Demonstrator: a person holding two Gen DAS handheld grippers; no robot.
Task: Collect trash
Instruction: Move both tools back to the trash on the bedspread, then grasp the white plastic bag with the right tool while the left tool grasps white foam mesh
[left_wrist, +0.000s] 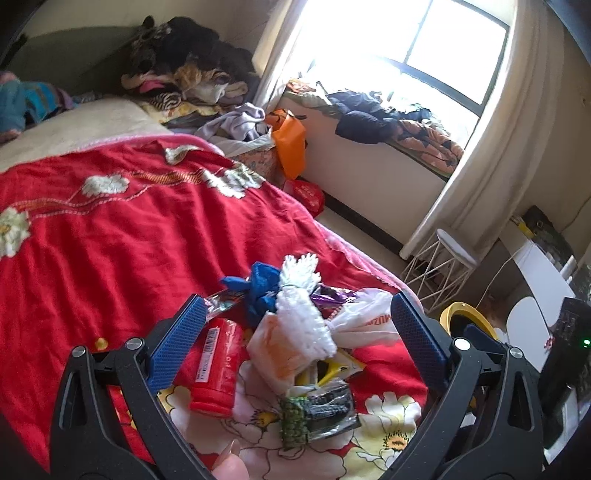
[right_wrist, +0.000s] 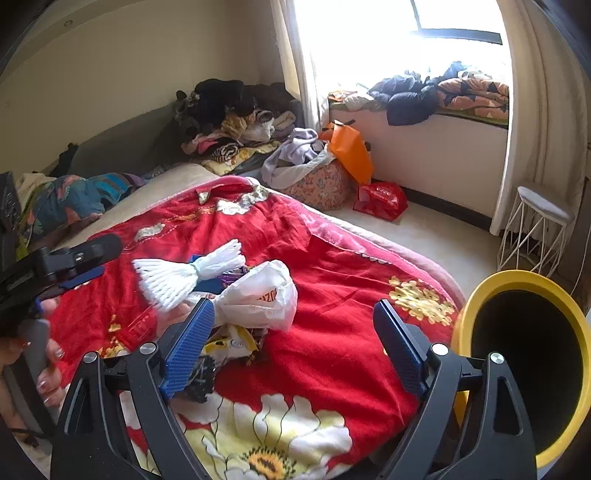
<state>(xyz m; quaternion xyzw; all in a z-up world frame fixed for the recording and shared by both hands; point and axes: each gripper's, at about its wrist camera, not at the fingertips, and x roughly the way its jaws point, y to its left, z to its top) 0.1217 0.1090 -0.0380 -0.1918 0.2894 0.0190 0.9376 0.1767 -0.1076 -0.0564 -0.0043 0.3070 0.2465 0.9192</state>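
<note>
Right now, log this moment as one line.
task: collect trash | left claw: open over trash pile | right claw: open, empty | bin: beside bed, right | nothing picked up yet

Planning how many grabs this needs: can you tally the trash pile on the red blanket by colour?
Red: 1, bottle
White: 3, foam net, plastic bag, pale packet
Blue: 1, crumpled piece
Yellow: 1, wrapper
Dark green: 1, wrapper
Purple: 1, wrapper
Total: 8 visible.

Left gripper and right gripper: jaws wide apart, angled downward.
</note>
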